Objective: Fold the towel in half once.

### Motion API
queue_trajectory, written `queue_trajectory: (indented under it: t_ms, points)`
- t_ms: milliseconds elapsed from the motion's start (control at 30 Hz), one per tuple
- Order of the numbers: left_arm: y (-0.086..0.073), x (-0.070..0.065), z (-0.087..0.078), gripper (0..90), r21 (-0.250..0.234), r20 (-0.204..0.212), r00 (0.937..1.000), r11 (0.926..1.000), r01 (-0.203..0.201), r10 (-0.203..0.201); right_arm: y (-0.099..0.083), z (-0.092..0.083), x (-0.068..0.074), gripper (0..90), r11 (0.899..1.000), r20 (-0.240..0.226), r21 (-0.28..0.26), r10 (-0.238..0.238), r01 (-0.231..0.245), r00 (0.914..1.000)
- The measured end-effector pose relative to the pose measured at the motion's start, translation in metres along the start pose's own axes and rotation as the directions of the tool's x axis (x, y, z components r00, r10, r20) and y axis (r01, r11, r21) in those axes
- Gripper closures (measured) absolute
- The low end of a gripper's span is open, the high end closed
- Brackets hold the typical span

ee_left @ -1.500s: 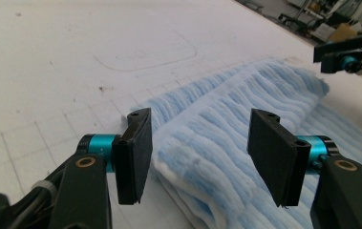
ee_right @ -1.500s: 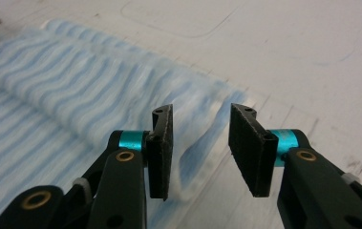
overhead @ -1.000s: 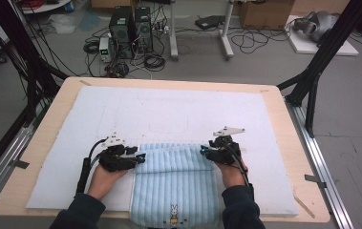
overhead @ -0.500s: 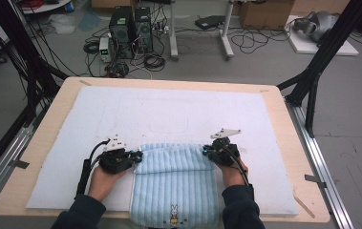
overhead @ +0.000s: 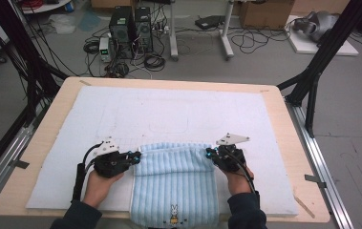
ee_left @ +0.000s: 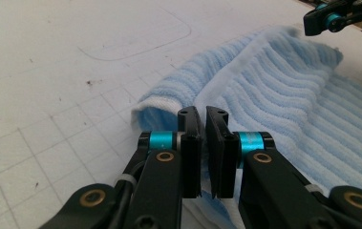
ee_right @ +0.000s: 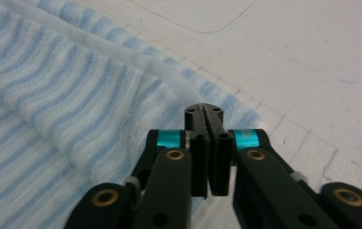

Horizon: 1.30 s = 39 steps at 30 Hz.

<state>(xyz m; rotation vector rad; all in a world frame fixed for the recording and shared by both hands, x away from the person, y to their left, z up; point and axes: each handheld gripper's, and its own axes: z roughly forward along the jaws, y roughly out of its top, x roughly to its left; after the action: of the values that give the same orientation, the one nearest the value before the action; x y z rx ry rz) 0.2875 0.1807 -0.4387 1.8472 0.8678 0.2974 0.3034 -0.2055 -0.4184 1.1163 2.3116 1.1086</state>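
Wide open white mat [overhead: 169, 109] on the far side, while the folded blue towel [overhead: 174, 181] sits between both hands, blocking the near middle.

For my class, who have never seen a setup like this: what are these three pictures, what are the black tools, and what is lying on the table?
A person at a table holds a two-jaw clamp tool, called a gripper, in each hand. The high view looks down from above: the left gripper and right gripper sit at the two far corners of a folded blue striped towel, which lies on a white mat. The other two pictures come from cameras riding on each gripper, looking along its black jaws. Both pairs of jaws have just been closing, and each now pinches a towel corner.
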Motion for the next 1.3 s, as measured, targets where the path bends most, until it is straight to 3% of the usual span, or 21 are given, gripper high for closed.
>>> queue_trajectory:
  t_ms: [200, 300, 333, 467, 667, 867, 1067, 1300]
  points:
    - [-0.004, 0.001, 0.0, 80.8, 0.002, -0.017, 0.9997, 0.9999, 0.017, -0.017, -0.004, -0.005, 0.001, 89.3, 1.0, -0.001, -0.016, 0.007, -0.007, 1.0]
    - [-0.002, 0.004, -0.002, 61.5, -0.026, -0.062, 0.9962, 0.9979, 0.06, -0.061, -0.001, -0.002, 0.0, 78.5, 1.0, 0.006, -0.019, 0.018, -0.018, 0.9998]
    - [-0.001, 0.006, -0.003, 58.8, -0.036, -0.068, 0.9957, 0.9975, 0.061, -0.064, 0.0, 0.0, 0.0, 75.3, 0.999, 0.005, -0.022, 0.027, -0.027, 0.9996]
    - [-0.002, 0.007, -0.005, 62.5, -0.02, -0.063, 0.9973, 0.9991, 0.037, -0.038, 0.004, 0.004, 0.0, 70.3, 0.999, 0.018, -0.017, 0.033, -0.033, 0.9993]
    - [-0.005, 0.007, 0.001, 67.6, 0.056, -0.046, 0.9986, 0.998, 0.028, -0.025, 0.008, 0.012, -0.001, 66.9, 0.999, 0.023, 0.005, 0.035, -0.035, 0.9991]
    - [-0.008, 0.007, 0.006, 84.9, 0.112, -0.045, 0.9986, 0.9932, 0.031, -0.026, 0.009, 0.012, -0.002, 63.1, 0.998, 0.029, 0.0, 0.055, -0.055, 0.9981]
    - [-0.006, 0.003, 0.001, 86.0, 0.073, -0.053, 0.9981, 0.9967, 0.035, -0.031, 0.012, 0.011, -0.006, 53.5, 0.997, 0.055, -0.01, 0.076, -0.075, 0.9956]
    - [-0.005, -0.002, -0.007, 86.1, 0.01, -0.045, 0.9988, 0.9997, 0.021, -0.021, 0.014, 0.019, -0.005, 57.2, 0.998, 0.082, 0.038, 0.042, -0.045, 0.9958]
